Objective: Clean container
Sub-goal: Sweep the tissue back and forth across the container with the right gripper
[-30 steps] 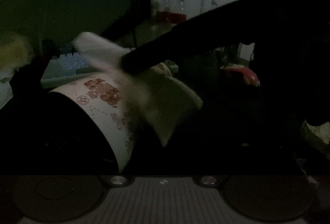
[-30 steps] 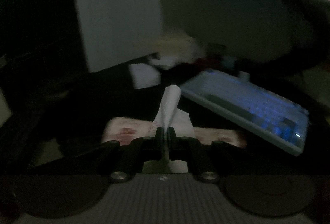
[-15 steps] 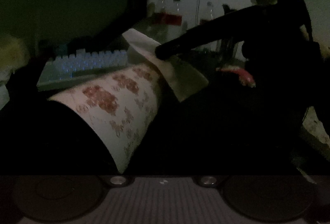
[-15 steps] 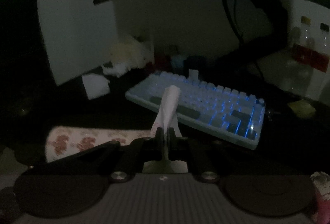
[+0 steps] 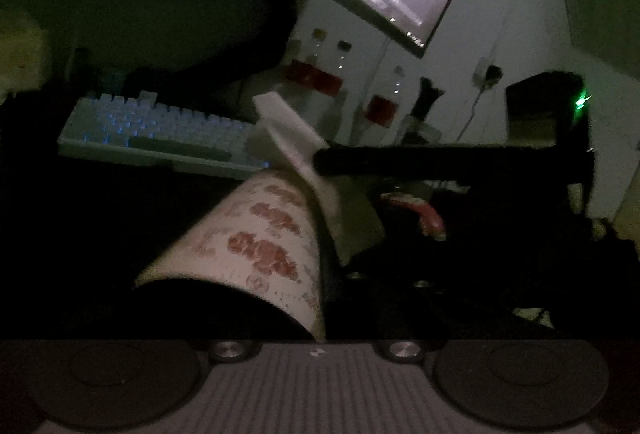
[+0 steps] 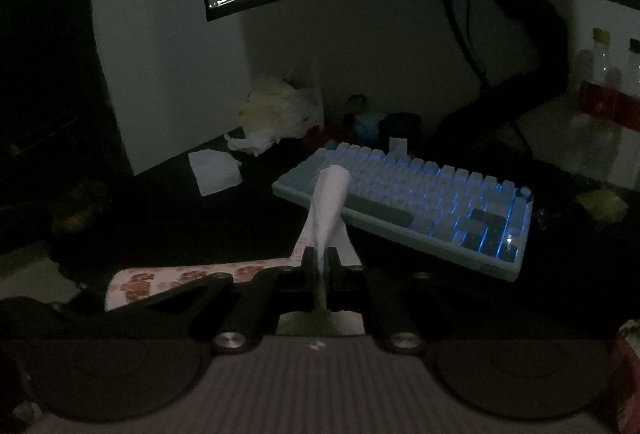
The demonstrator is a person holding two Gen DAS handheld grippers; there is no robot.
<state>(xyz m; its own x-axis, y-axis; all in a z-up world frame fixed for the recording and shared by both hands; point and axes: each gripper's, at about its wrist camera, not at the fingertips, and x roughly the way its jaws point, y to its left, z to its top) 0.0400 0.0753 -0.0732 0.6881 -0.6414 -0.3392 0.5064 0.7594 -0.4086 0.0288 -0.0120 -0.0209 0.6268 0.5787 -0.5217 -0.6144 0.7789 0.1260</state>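
The job is at the wiping stage, and the stroke over the cup has not yet landed. The paper cup, white with a red print, lies tipped on its side close in front of the left hand-held gripper, its dark mouth turned toward that camera. This hand-held gripper is fully closed. Its fingers are lost in the gloom, but the cup's wall runs straight into the line where they meet, so it is most likely pinching the wall near the rim to steady the cup.

The right hand-held gripper is clamped narrow on a twisted tissue, which sticks up from between its fingers. From the left wrist view it reaches in as a dark bar from the right, with the tissue hanging at the far end of the cup; whether paper touches cup there cannot be told. Behind, a backlit keyboard sits on the dark bench.

The next move probably calls for drawing the tissue across the cup's outside or into its mouth, pressing gently. The thin wall may buckle or slip from so slight a pinch, so the left hand should brace firmly.
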